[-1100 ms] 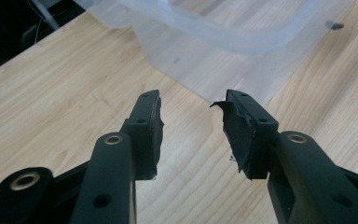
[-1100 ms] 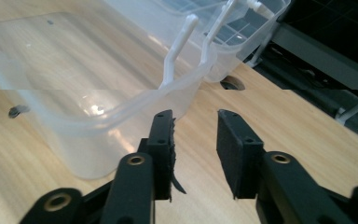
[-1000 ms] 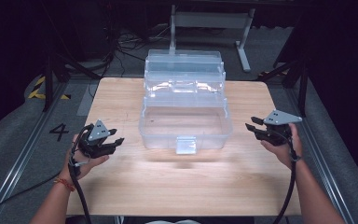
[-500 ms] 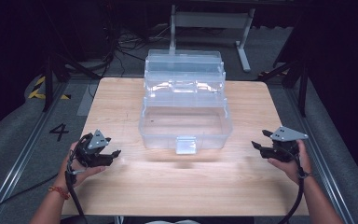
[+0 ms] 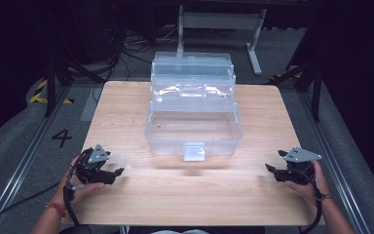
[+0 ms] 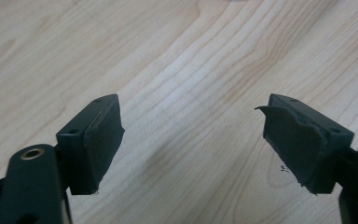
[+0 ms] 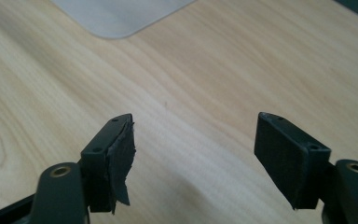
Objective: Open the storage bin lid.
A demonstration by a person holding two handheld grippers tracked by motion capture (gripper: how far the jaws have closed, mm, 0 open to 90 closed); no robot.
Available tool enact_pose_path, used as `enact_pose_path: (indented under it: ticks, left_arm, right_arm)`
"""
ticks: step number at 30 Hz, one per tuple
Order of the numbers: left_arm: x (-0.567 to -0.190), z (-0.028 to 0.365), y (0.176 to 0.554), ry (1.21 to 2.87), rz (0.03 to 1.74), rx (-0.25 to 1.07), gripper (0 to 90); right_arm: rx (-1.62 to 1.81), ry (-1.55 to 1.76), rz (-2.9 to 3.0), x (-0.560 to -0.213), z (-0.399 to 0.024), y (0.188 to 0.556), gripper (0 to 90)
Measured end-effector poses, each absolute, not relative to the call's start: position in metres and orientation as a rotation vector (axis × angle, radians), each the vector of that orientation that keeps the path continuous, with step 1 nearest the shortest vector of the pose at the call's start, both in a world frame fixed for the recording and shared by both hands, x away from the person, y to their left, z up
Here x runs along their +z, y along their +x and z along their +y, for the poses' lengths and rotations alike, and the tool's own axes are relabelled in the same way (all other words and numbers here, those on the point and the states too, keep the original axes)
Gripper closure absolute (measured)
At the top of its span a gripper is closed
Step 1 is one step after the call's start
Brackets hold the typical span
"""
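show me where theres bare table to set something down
Bare wood runs along the near edge of the table, between the left gripper and right gripper, both open and empty. Strips beside the clear box are free too. The far middle is crowded.

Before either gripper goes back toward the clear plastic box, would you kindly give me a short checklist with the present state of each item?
1. Left gripper jaws open, nothing between them: ok; they have just been opening.
2. Right gripper jaws open, nothing between them: ok; likewise just opening.
3. Clear plastic box open, tiers stepped back: ok.
4. Front latch intact and free: cannot tell, too small.
5. Bare table between both grippers and the box, no obstacles: ok.
6. Pads in good shape: not ok; the left gripper's pads look torn at the edges.
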State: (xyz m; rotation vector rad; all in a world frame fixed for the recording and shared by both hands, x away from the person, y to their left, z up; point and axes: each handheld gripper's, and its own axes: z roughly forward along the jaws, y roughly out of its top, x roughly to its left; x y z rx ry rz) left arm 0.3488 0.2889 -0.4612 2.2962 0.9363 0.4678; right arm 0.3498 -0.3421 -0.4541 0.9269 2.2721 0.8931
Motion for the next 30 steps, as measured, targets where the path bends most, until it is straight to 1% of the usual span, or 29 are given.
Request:
enact_pose_path:
  ticks: [4,5,7,8,11,13,16,17,20,21,30]
  left_arm:
    - [-0.468,0.293,0.347,2.285,0.954,0.451,18.4]
    - [-0.469,0.294,0.346,2.286,0.968,0.408,18.2]
    - [-0.470,0.295,0.345,2.279,0.968,0.416,18.2]
    - [-0.472,0.297,0.343,2.273,0.973,0.389,18.1]
    - [-0.475,0.300,0.340,2.275,0.977,0.400,17.8]
    - [-0.477,0.301,0.338,2.262,0.989,0.364,17.5]
    - [-0.477,0.303,0.338,2.257,0.978,0.370,17.4]
    - [-0.479,0.302,0.337,2.240,0.989,0.390,16.5]
    - [-0.480,0.301,0.337,2.234,0.992,0.384,14.9]
    - [-0.481,0.300,0.337,2.222,0.989,0.400,14.1]
    - [-0.481,0.299,0.335,2.211,1.018,0.394,13.6]
  right_arm:
    - [0.896,0.976,2.290,-0.465,-0.350,0.343,27.4]
    - [0.892,0.990,2.291,-0.468,-0.352,0.342,27.3]
    - [0.896,1.023,2.294,-0.473,-0.356,0.338,26.8]
    - [0.893,1.027,2.295,-0.475,-0.358,0.337,26.5]
    - [0.909,1.060,2.286,-0.479,-0.362,0.331,25.4]
    - [0.941,1.091,2.272,-0.482,-0.365,0.329,25.3]
    - [0.962,1.117,2.263,-0.483,-0.367,0.329,24.8]
    - [1.004,1.151,2.252,-0.486,-0.369,0.329,24.5]
    - [1.010,1.190,2.259,-0.486,-0.372,0.330,22.8]
    - [1.021,1.209,2.262,-0.487,-0.373,0.331,22.8]
    - [1.020,1.213,2.261,-0.487,-0.374,0.331,22.0]
